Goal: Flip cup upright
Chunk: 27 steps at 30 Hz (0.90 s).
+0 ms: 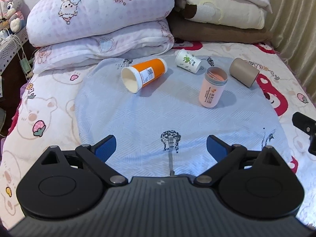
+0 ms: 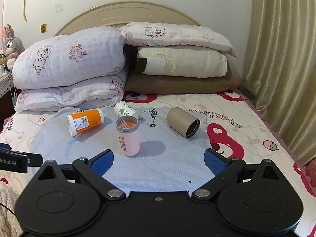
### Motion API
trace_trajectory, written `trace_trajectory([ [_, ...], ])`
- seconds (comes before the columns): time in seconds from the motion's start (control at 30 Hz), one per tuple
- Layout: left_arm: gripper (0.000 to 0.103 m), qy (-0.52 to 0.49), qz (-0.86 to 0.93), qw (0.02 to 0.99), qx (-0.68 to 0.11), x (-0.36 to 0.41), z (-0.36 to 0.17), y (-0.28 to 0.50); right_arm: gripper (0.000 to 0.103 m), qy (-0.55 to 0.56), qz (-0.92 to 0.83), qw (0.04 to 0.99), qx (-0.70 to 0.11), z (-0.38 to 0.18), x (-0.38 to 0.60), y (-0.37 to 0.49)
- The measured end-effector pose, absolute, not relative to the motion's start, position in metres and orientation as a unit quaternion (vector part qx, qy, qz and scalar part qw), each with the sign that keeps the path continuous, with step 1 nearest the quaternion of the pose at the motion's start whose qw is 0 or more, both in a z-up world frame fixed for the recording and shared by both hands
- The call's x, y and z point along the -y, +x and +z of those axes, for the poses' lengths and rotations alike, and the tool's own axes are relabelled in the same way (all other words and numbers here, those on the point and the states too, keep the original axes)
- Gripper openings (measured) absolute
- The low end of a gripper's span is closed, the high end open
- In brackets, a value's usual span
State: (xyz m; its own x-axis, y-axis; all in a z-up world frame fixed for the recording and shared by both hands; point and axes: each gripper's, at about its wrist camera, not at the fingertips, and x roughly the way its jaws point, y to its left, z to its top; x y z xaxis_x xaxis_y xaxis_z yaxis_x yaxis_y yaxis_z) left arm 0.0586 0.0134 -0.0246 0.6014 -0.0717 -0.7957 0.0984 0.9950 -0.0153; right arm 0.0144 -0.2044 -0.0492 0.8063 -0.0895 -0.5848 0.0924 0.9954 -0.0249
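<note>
Several cups sit on a pale blue cloth [image 1: 148,118] on the bed. An orange cup [image 1: 144,75] [image 2: 85,121] lies on its side, mouth toward me and left. A white cup with green print [image 1: 187,60] [image 2: 124,109] lies on its side behind. A brown cup [image 1: 244,72] [image 2: 182,124] lies on its side at the right. A pink cup [image 1: 213,87] [image 2: 128,136] stands upright in the middle. My left gripper [image 1: 161,148] is open and empty, well short of the cups. My right gripper [image 2: 159,161] is open and empty, just in front of the pink cup.
Folded quilts [image 2: 69,69] and stacked pillows [image 2: 181,59] line the head of the bed behind the cups. A curtain [image 2: 280,59] hangs at the right. A plush toy [image 1: 11,9] and cables are on a side table at the left.
</note>
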Motion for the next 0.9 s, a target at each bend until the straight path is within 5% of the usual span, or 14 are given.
trace_trajectory([
  [0.9,0.099,0.048,-0.03,0.89,-0.453,-0.0101,-0.0271,0.0585,0.1,-0.009,-0.061,0.949,-0.309,-0.0491,0.2045,0.0138],
])
